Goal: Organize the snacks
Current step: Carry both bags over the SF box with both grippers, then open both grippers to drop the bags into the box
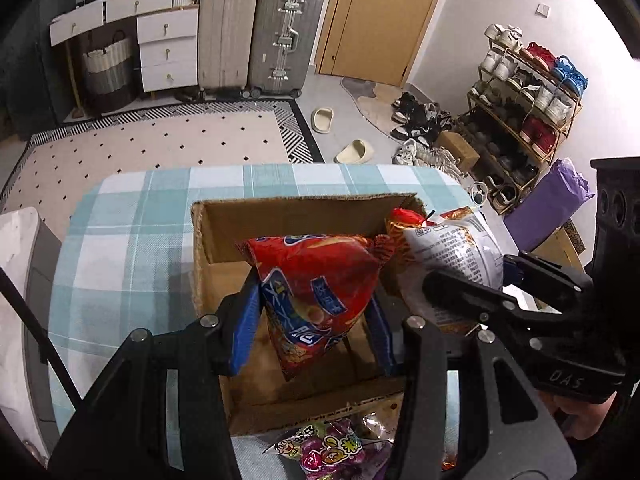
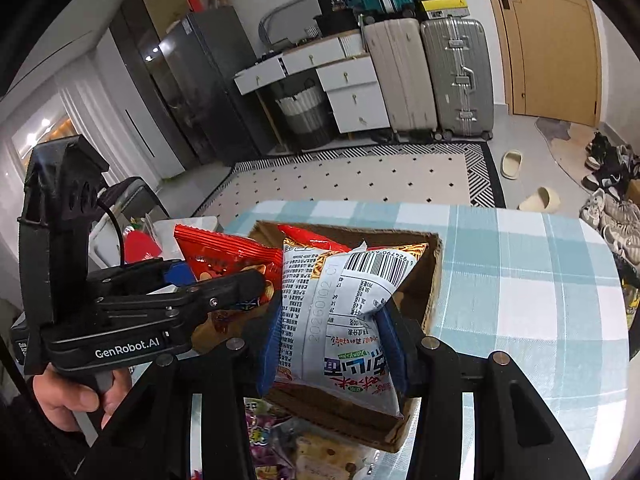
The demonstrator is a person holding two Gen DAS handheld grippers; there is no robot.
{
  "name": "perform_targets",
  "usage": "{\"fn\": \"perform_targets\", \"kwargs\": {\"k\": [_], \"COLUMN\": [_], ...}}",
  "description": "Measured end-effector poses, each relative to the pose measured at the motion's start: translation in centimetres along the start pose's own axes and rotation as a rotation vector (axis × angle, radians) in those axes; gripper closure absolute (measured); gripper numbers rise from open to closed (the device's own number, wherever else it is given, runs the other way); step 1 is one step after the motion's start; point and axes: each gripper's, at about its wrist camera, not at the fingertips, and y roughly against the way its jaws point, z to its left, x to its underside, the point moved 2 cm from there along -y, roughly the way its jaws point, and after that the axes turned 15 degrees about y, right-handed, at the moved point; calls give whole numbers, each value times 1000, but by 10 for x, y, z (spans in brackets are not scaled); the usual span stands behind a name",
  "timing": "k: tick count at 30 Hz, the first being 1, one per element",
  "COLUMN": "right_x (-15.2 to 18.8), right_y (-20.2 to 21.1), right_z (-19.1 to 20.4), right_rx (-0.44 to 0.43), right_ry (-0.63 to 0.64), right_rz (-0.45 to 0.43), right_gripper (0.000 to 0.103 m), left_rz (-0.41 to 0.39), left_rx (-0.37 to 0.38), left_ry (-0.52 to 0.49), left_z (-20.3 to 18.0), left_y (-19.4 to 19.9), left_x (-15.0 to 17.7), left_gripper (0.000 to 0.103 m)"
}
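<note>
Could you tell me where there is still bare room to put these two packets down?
The cardboard box floor looks bare under the red packet and white packet. The checked cloth left of the box and beyond its far wall is free too. The near edge, with the candy bags, is crowded.

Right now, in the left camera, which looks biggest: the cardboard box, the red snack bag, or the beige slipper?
1. cardboard box
2. red snack bag, though it hangs close to the camera, so it looks bigger than it is
3. beige slipper, far away on the floor
</note>
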Motion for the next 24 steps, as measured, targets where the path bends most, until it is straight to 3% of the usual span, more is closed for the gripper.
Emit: {"fn": "perform_targets", "kwargs": {"k": [19, 24], "right_x": [7, 9], "right_y": [-26, -22], "right_z": [2, 6], "right_rx": [28, 58], "right_ry": [28, 55], "right_rz": [59, 51], "right_gripper": [58, 51], "left_rz": [53, 61], "left_rx": [-31, -62], "left_ry": [26, 54], "left_z": [7, 11], "left_y": [-41, -39], "left_x": [4, 5], "left_gripper": [57, 51]}}
